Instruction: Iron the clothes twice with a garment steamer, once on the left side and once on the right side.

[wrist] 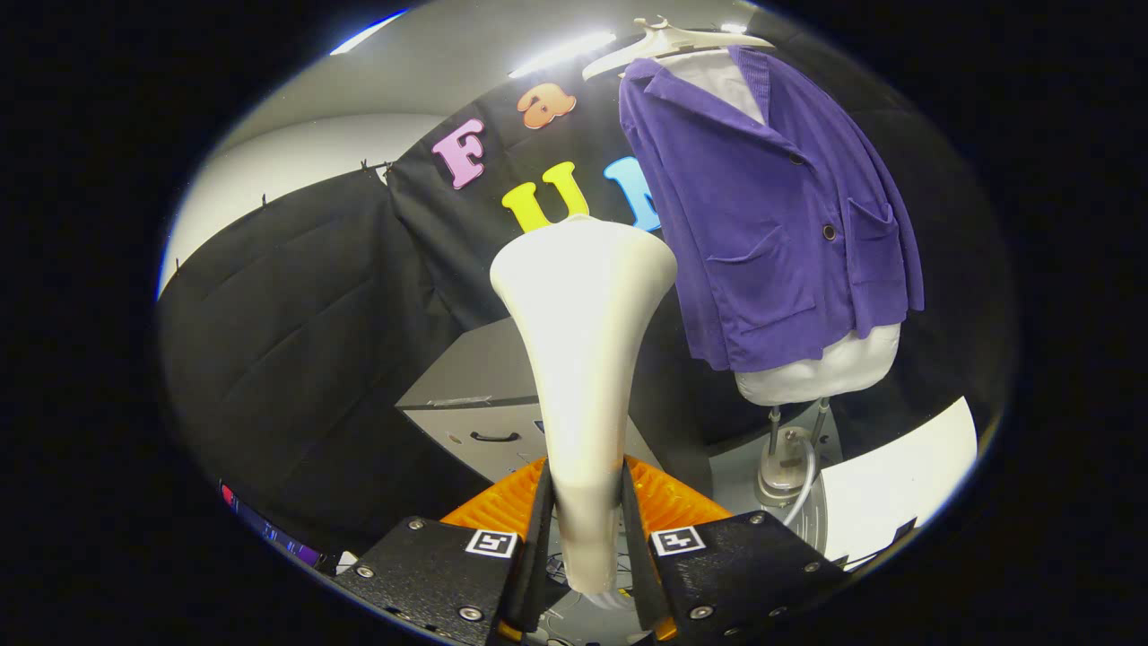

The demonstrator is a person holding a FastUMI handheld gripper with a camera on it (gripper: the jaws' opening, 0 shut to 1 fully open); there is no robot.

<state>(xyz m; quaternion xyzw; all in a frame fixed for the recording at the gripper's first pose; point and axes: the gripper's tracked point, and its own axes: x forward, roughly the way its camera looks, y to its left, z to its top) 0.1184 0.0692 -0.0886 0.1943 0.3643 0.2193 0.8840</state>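
My gripper [585, 525] is shut on the neck of a cream-white garment steamer head [581, 323], which stands upright between the fingers with its wide flat end pointing up and away. Beyond it and to the right hangs a purple buttoned jacket [771, 224] with two front pockets, on a pale hanger [664, 43] over a white mannequin torso [821, 372]. The steamer head is well short of the jacket and is not touching it. A metal stand [785, 449] holds the torso up.
A grey cabinet with a drawer handle [484, 422] stands just behind the steamer head, to the left of the stand. A hose [805, 493] runs down by the stand's base. Black cloth walls close the booth on the left and behind.
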